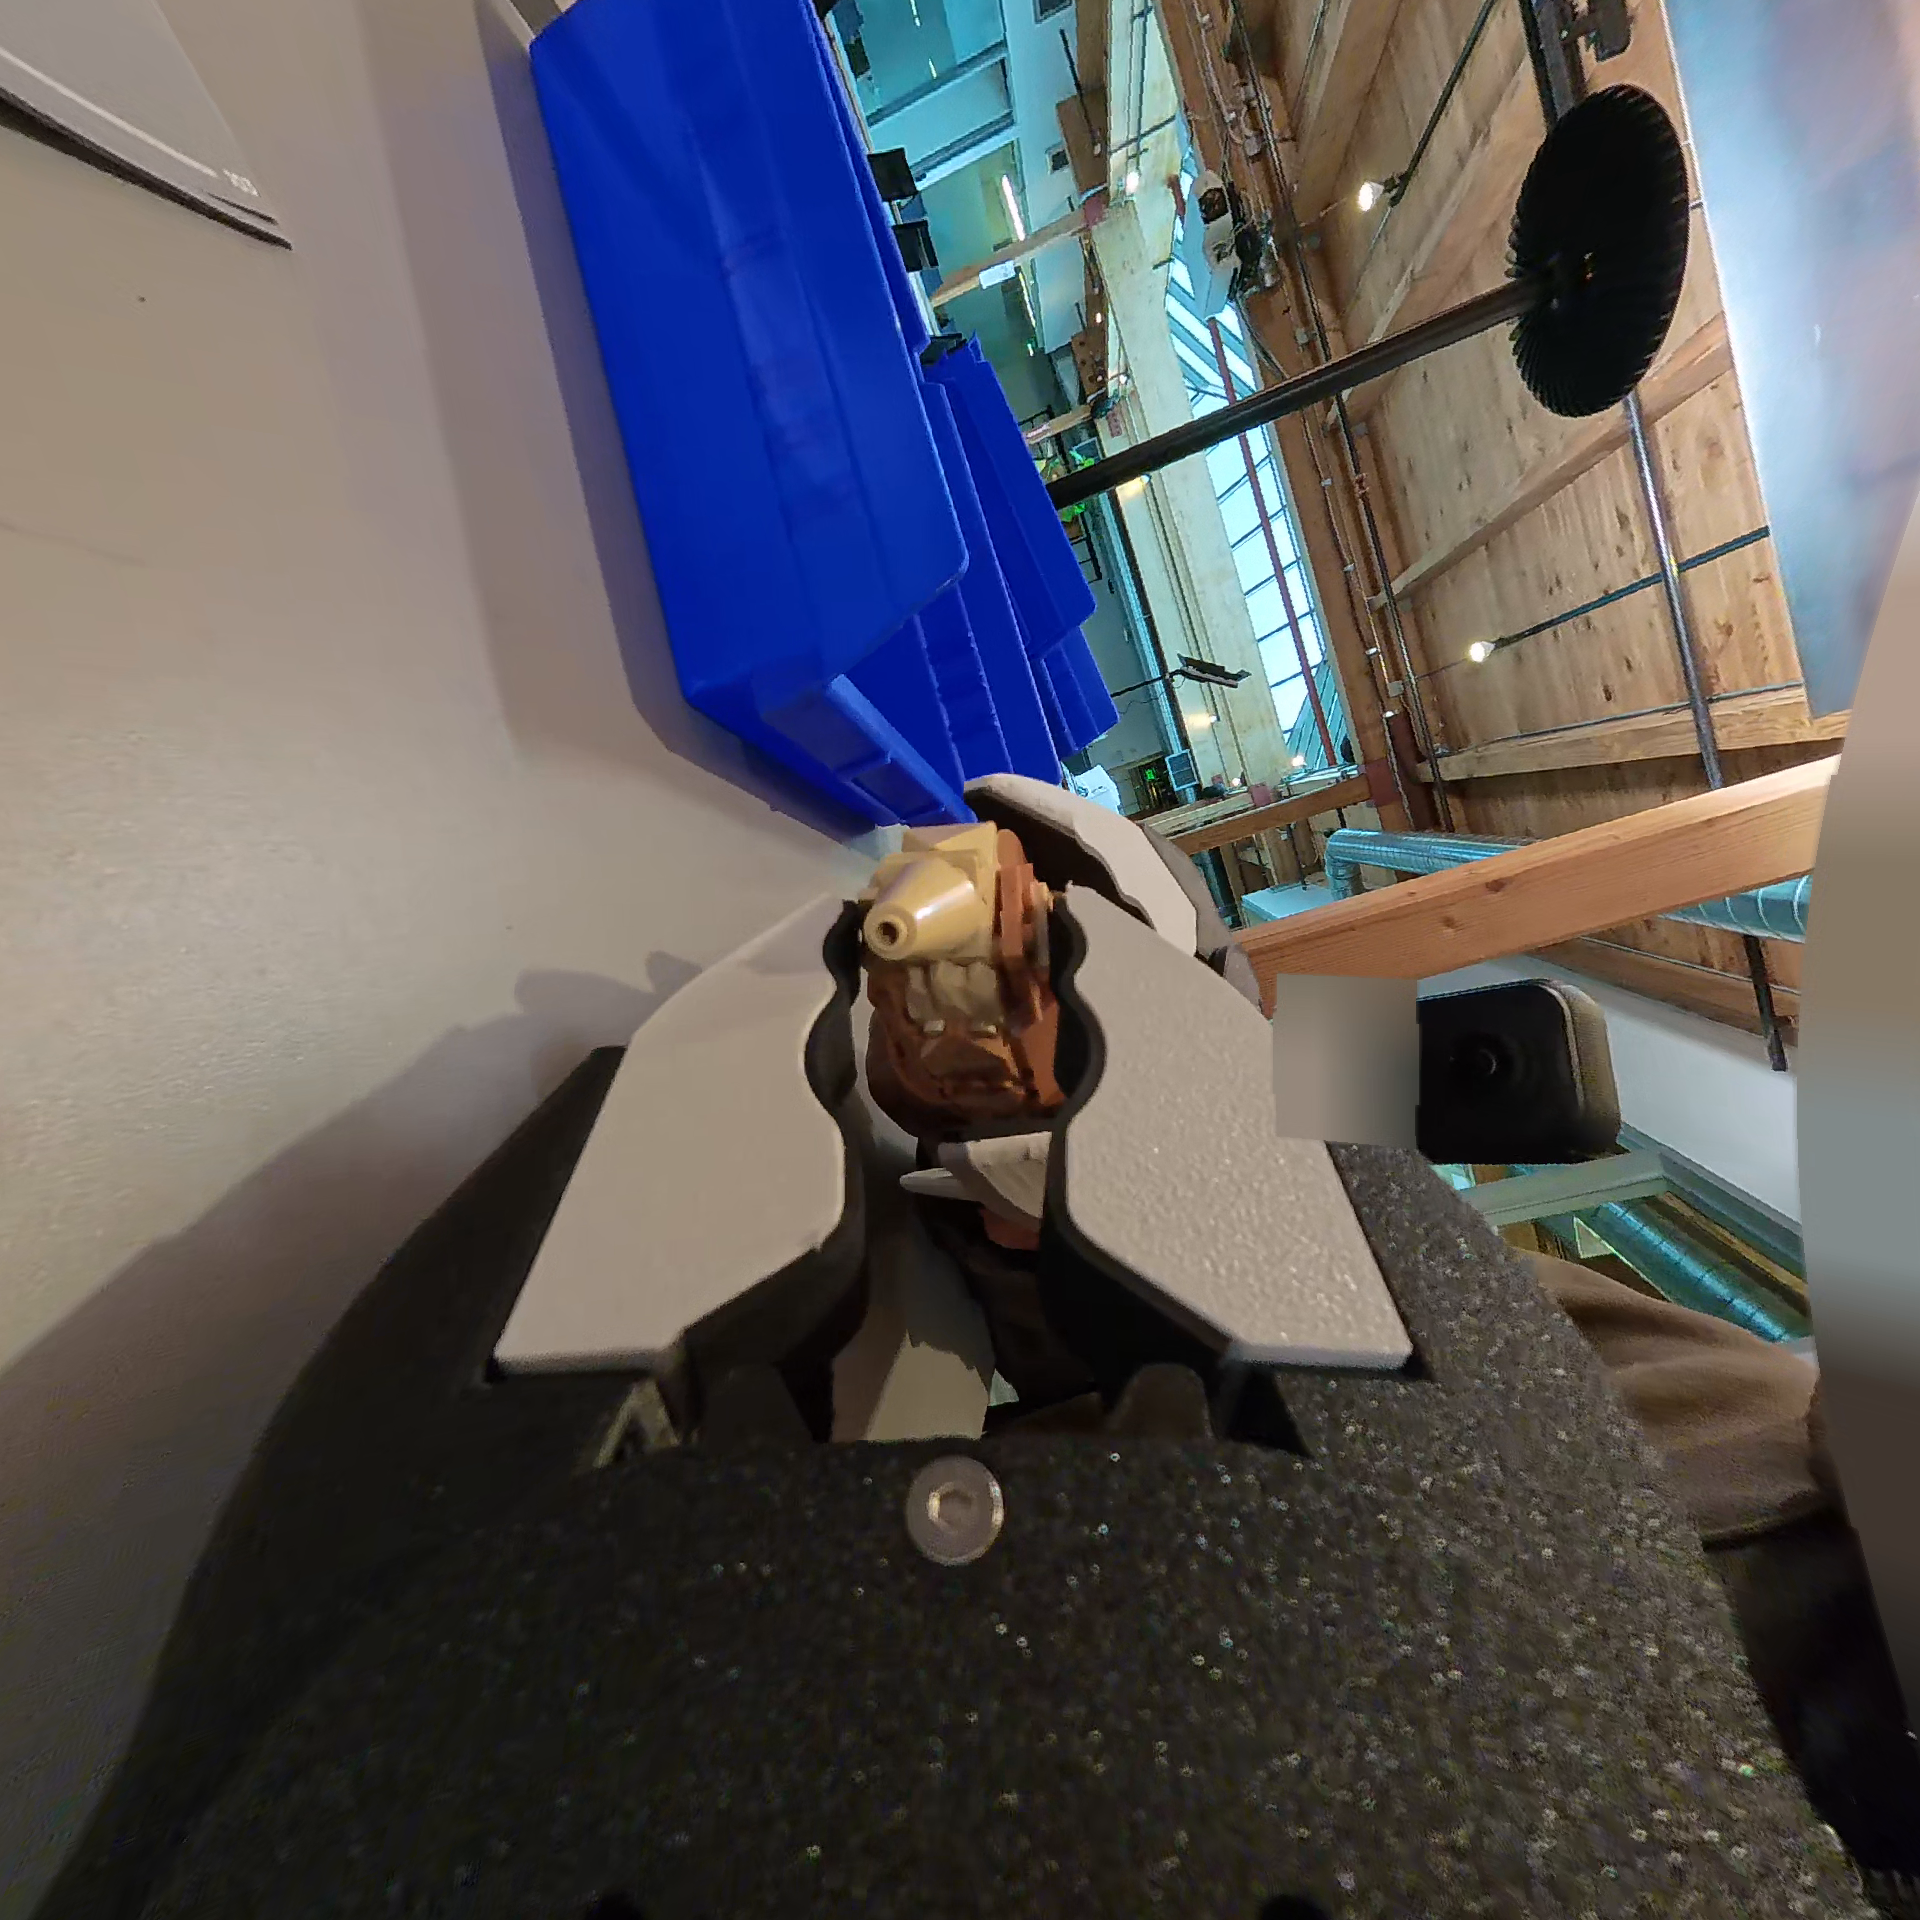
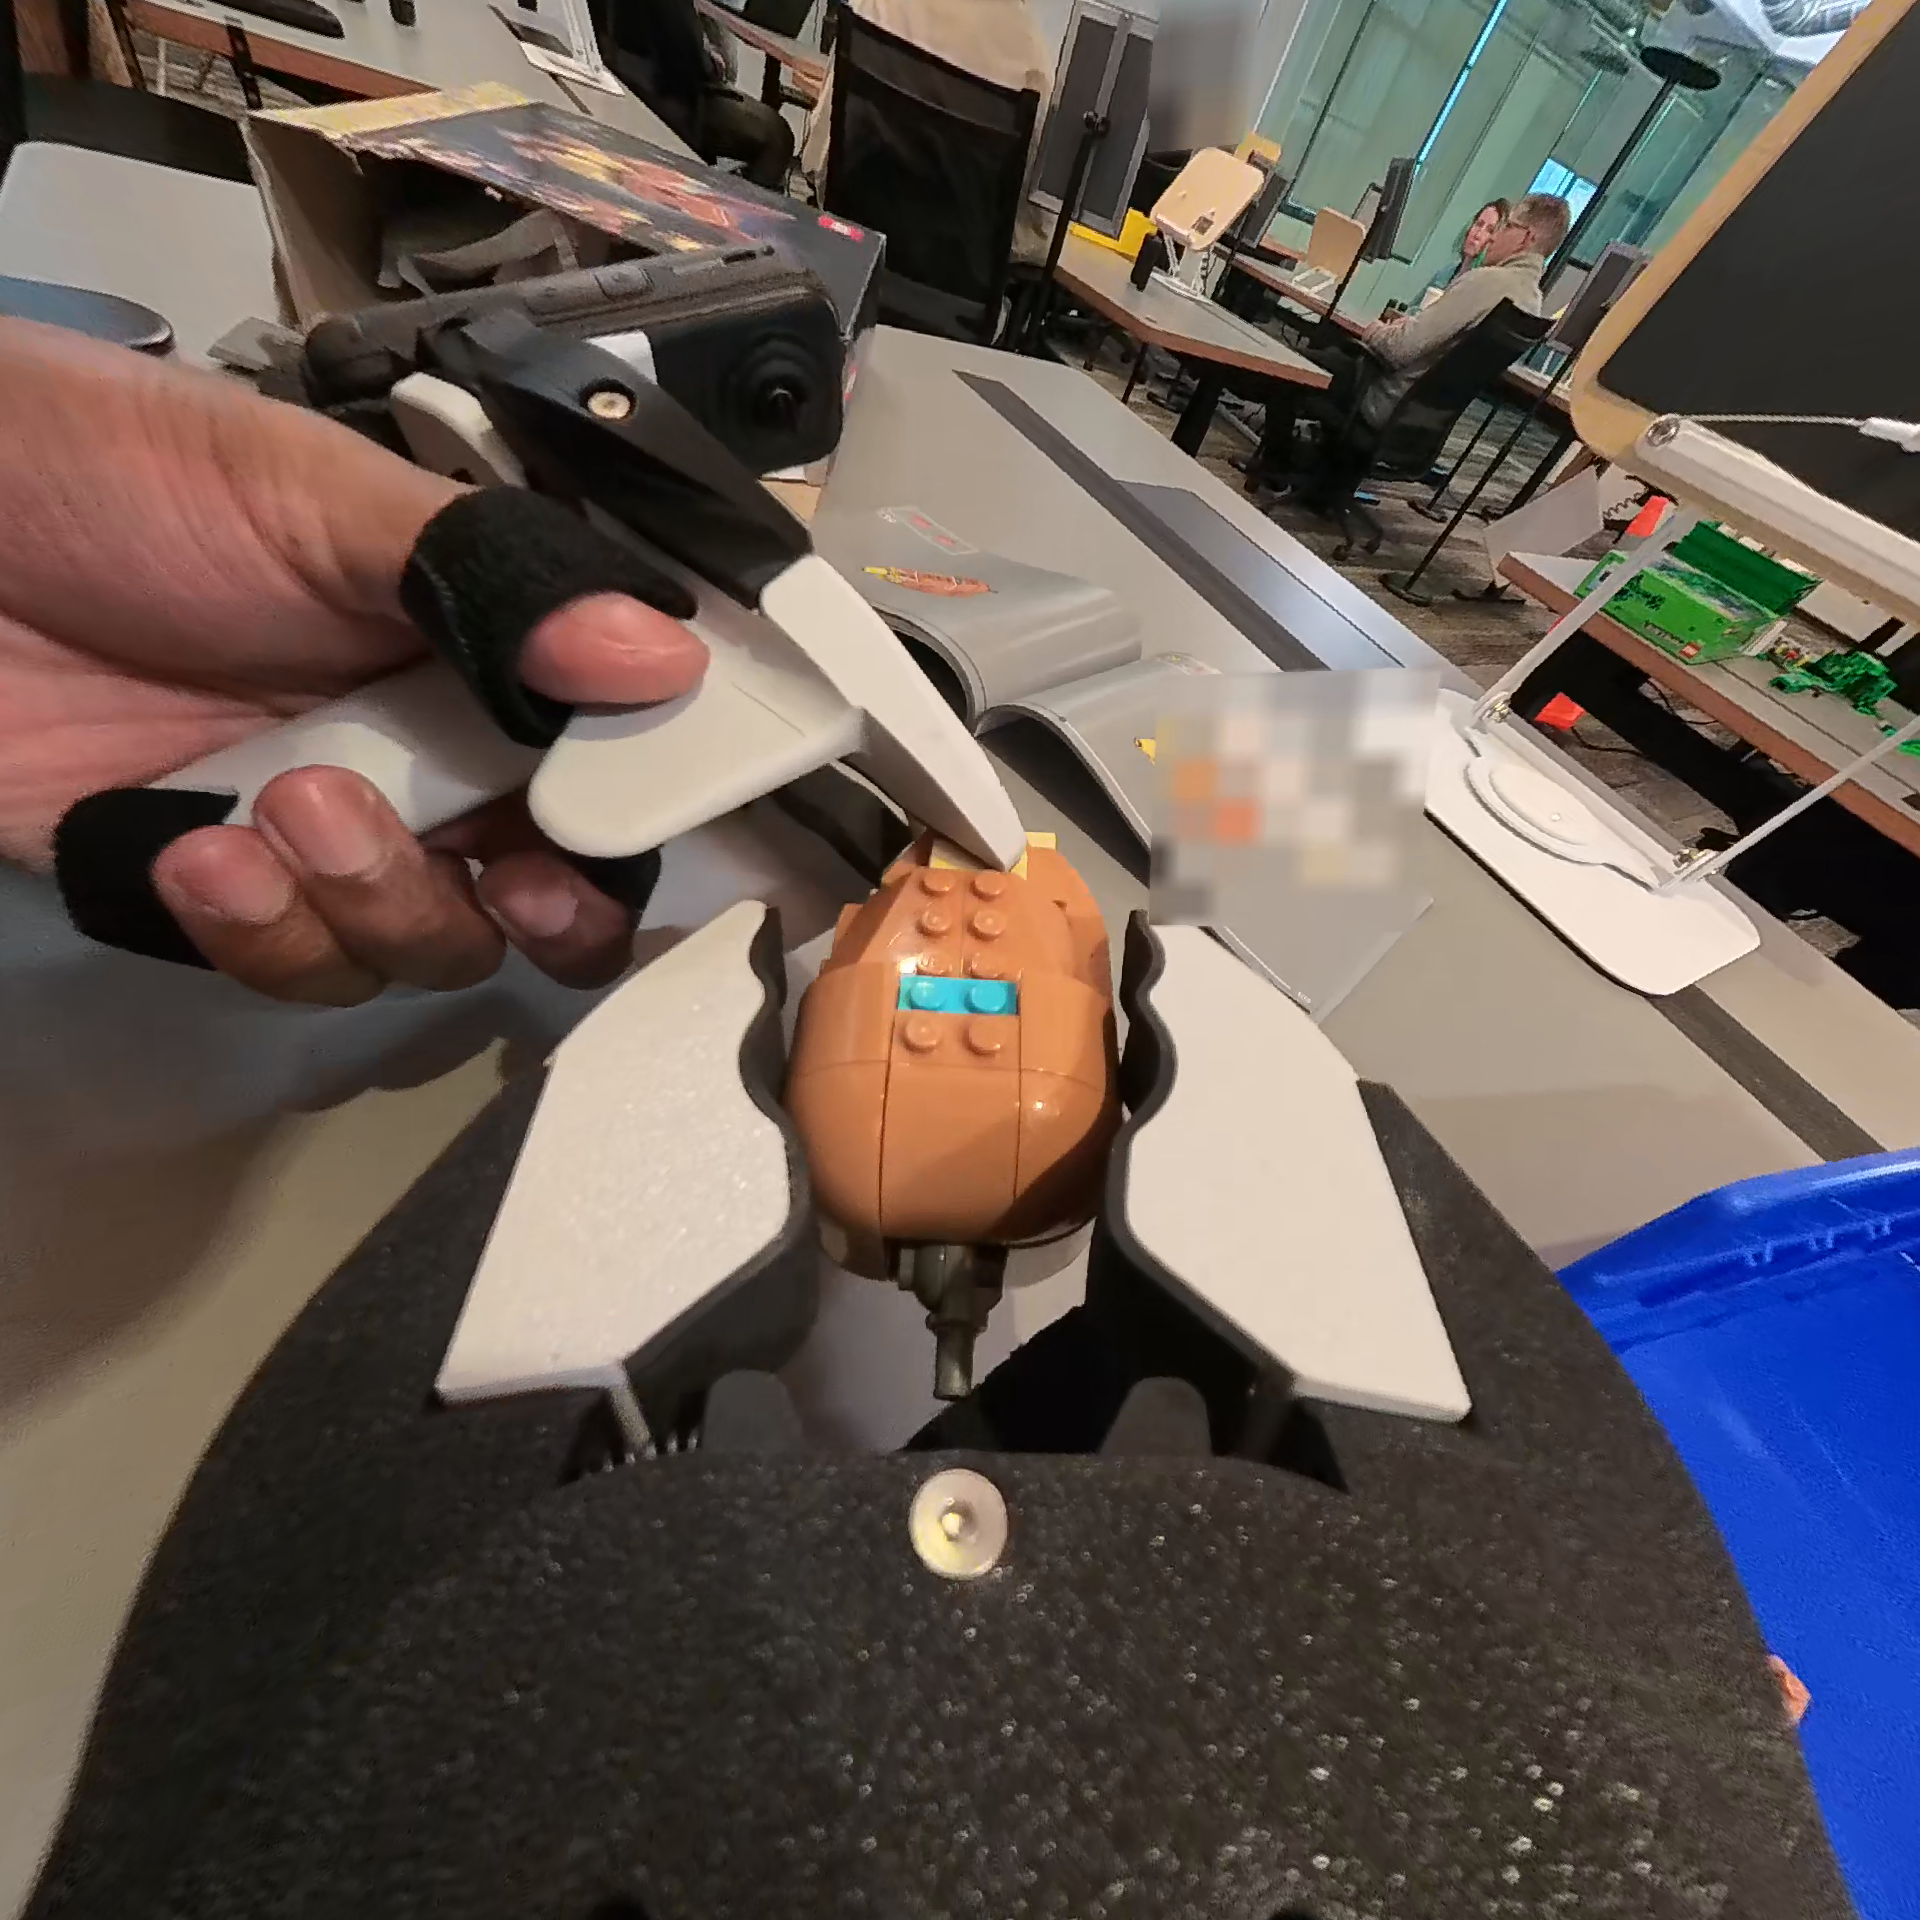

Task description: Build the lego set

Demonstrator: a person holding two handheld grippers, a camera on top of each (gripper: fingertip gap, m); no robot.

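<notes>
My right gripper (image 2: pixel 951 920) is shut on a rounded tan-brown lego body (image 2: pixel 956 1101), its fingers pressing both sides. The body has studs on top, a teal plate (image 2: pixel 961 994) and a dark grey pin (image 2: pixel 951 1320) at its near end. My left gripper (image 1: pixel 956 935) is shut on a small brown and tan lego piece (image 1: pixel 956 1029) with a tan cone (image 1: pixel 920 914). In the right wrist view the left gripper (image 2: pixel 987 842), held by a hand (image 2: pixel 260 623), comes in from the left. Its tips touch the far top of the body.
Blue bins stand at the table's edge (image 1: pixel 790 416) and close on the right (image 2: pixel 1787 1455). An open instruction booklet (image 2: pixel 997 613), a lego box (image 2: pixel 582 177) and a white stand (image 2: pixel 1590 862) lie on the grey table (image 2: pixel 1507 1039) behind. People sit far off. Both grippers' tips are close together, under 4 cm apart.
</notes>
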